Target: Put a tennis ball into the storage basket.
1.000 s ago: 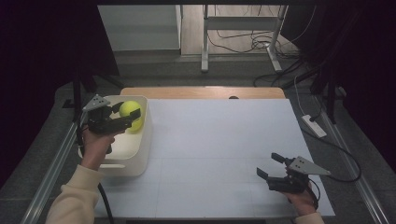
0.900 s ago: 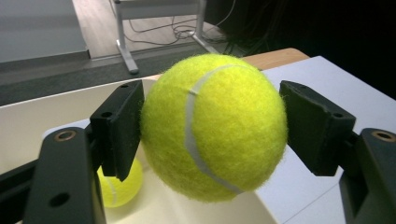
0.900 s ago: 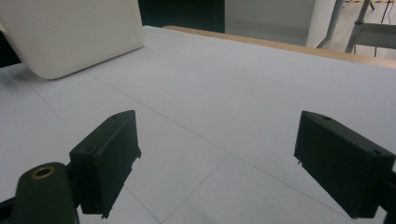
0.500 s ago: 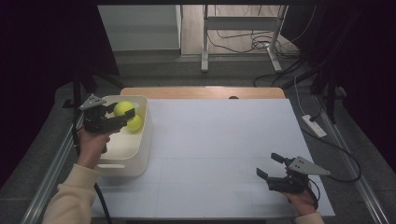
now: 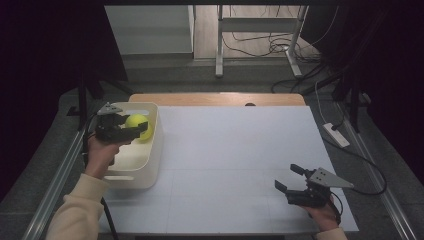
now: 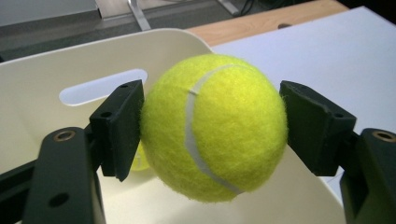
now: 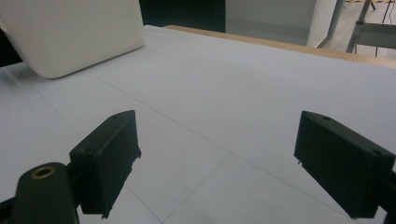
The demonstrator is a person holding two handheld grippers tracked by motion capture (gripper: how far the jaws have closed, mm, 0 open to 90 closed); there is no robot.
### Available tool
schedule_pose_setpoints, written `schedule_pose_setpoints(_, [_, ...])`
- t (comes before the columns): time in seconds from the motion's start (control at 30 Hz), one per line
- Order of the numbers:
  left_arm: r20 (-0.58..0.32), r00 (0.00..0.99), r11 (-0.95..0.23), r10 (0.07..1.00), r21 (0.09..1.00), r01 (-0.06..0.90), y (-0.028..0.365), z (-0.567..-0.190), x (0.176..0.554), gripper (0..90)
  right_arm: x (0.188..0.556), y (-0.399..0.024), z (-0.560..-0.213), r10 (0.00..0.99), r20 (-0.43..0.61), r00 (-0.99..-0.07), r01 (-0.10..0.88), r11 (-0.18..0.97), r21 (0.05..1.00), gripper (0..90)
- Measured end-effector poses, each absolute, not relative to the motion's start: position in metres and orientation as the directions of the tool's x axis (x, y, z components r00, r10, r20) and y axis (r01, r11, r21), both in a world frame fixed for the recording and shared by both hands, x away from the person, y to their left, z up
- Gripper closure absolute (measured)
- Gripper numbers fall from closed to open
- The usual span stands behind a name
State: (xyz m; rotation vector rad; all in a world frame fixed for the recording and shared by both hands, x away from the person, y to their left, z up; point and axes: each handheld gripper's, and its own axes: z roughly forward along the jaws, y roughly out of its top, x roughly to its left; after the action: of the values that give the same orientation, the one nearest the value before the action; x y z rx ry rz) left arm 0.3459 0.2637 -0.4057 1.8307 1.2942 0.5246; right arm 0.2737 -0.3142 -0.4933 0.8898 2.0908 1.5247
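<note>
A: Left hand-held gripper [image 6: 212, 130]?
B: Clamped on the fuzzy yellow-green tennis ball [image 6: 214, 127]; held above the cream plastic bin [image 5: 146, 170] at the left edge of the white surface [image 5: 240, 150]; second yellow ball [image 6: 139, 161] glimpsed beneath.
A: Right hand-held gripper [image 7: 231, 163]?
B: Jaws wide apart, nothing between; low over the surface, well apart from the bin.

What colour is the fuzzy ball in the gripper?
The tennis ball is bright yellow-green with a curved white seam; the left gripper view shows it best.
</note>
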Motion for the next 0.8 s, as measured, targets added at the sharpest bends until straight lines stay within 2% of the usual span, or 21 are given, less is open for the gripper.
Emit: schedule_pose_setpoints(0.8, [-0.108,0.384,-0.153,0.917,0.794,0.588,0.2628,-0.4087,0.3467,26.5,0.2740,-0.3146,-0.4932,0.698,0.048,-0.714,0.258,0.199,0.945,13.9])
